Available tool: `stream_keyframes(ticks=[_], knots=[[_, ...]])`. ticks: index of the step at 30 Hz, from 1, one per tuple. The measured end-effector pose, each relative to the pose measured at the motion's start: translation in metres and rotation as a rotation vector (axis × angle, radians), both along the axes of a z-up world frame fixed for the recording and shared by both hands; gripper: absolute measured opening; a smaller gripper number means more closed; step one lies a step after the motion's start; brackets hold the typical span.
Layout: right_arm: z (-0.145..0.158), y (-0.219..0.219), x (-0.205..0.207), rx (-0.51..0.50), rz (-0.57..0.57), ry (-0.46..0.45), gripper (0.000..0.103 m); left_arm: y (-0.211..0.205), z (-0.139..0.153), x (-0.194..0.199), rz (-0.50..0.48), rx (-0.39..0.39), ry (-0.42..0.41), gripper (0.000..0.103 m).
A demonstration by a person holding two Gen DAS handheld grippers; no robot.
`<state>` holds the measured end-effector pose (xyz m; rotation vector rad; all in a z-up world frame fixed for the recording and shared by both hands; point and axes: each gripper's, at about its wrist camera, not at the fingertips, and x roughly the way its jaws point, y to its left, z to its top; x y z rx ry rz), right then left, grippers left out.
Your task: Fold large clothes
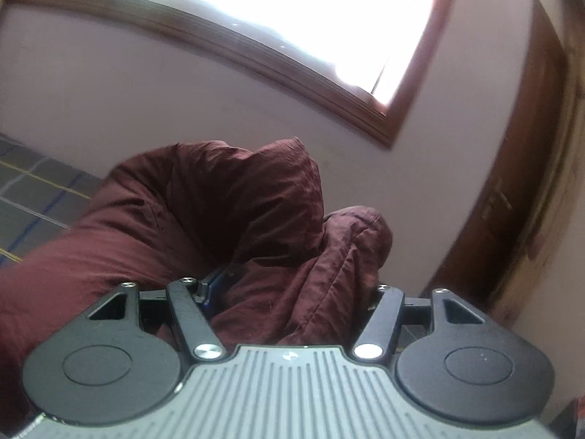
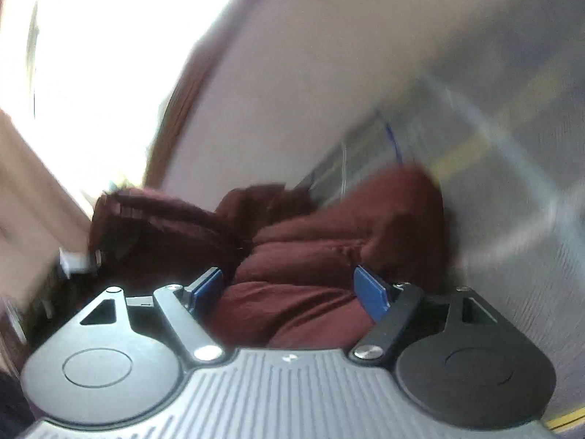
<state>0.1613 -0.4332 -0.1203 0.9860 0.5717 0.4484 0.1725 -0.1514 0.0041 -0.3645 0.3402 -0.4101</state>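
One maroon jacket (image 1: pixel 219 212), puffy and crumpled, heaped on a grey checked sheet (image 1: pixel 33 190) near the sheet's far edge, close against the pale wall (image 1: pixel 109 91). Fills the gap of both claws.

Left claw (image 1: pixel 292 289): fingers apart, cloth piled between and over them, one blue pad (image 1: pixel 210 289) just peeking out at the left, the other buried. Cannot tell whether clamped on the jacket or only sunk into it.

Right claw (image 2: pixel 289 289): spread wide, both blue pads showing, jacket lying loose between them, not pinched. Right view blurred, sheet streaked down its right side.

Above the jacket in the left view, a bright window (image 1: pixel 292 18) in a brown frame; off to the right, a brown door (image 1: pixel 530 146).
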Motion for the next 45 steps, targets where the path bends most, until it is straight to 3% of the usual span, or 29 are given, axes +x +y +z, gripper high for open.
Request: stream_keyframes(ticks=[4,6,8,10,12,13,15,22,24,25,27,29,30,33,36,39,40,41,43,45], knots=[[-0.041,-0.006,0.026,0.28,0.02,0.048,0.076,-0.022,-0.022,-0.009,-0.016,0.001,-0.03,0.062],[-0.04,-0.011,0.039,0.329,0.059,0.072,0.077,-0.036,-0.03,-0.017,-0.021,0.033,-0.051,0.062],[-0.039,-0.014,0.05,0.364,0.119,0.104,0.088,-0.052,-0.038,-0.026,-0.031,0.092,-0.088,0.063],[-0.034,-0.022,0.051,0.42,0.145,0.095,0.102,-0.065,-0.045,-0.032,-0.061,0.143,-0.137,0.079],[-0.025,-0.035,0.044,0.474,0.145,0.043,0.103,-0.07,-0.049,-0.033,-0.124,0.127,-0.158,0.093],[-0.016,-0.044,0.037,0.475,0.141,0.011,0.103,-0.075,-0.05,-0.036,-0.152,0.134,-0.174,0.093],[0.008,-0.058,0.029,0.417,0.147,-0.038,0.103,-0.084,-0.054,-0.037,-0.156,0.186,-0.193,0.094],[0.088,-0.017,0.043,-0.042,0.328,-0.035,0.103,-0.075,-0.064,-0.038,-0.198,0.146,-0.208,0.094],[0.093,0.01,0.064,-0.144,0.374,-0.022,0.077,-0.074,-0.064,-0.04,-0.221,0.15,-0.211,0.096],[0.096,0.025,0.071,-0.252,0.401,-0.028,0.053,-0.071,-0.06,-0.04,-0.242,0.155,-0.2,0.096],[0.096,0.034,0.066,-0.432,0.419,-0.054,0.052,-0.058,-0.049,-0.047,-0.292,0.137,-0.176,0.094],[0.092,0.032,0.063,-0.461,0.396,-0.04,0.049,-0.03,-0.033,-0.062,-0.328,0.074,-0.17,0.094],[0.091,0.023,0.052,-0.471,0.381,-0.054,0.048,-0.016,-0.024,-0.071,-0.303,0.063,-0.188,0.1],[0.092,0.014,0.031,-0.436,0.347,-0.073,0.045,0.018,-0.014,-0.082,-0.172,0.146,-0.265,0.103],[0.089,0.013,0.023,-0.392,0.314,-0.076,0.044,0.03,-0.035,-0.061,-0.203,0.218,-0.187,0.093],[0.088,0.006,0.02,-0.306,0.254,-0.072,0.046,0.03,-0.056,-0.055,-0.247,0.228,-0.202,0.093],[0.088,0.001,0.015,-0.258,0.209,-0.065,0.05,0.031,-0.059,-0.054,-0.261,0.205,-0.199,0.093],[0.088,-0.006,0.006,-0.229,0.17,-0.053,0.069,0.034,-0.062,-0.051,-0.274,0.164,-0.193,0.093],[0.091,-0.014,-0.018,-0.213,0.102,-0.059,0.095,0.039,-0.066,-0.045,-0.277,0.112,-0.18,0.093],[0.088,-0.02,-0.04,-0.174,0.078,-0.053,0.096,0.04,-0.069,-0.041,-0.286,0.068,-0.17,0.093]])
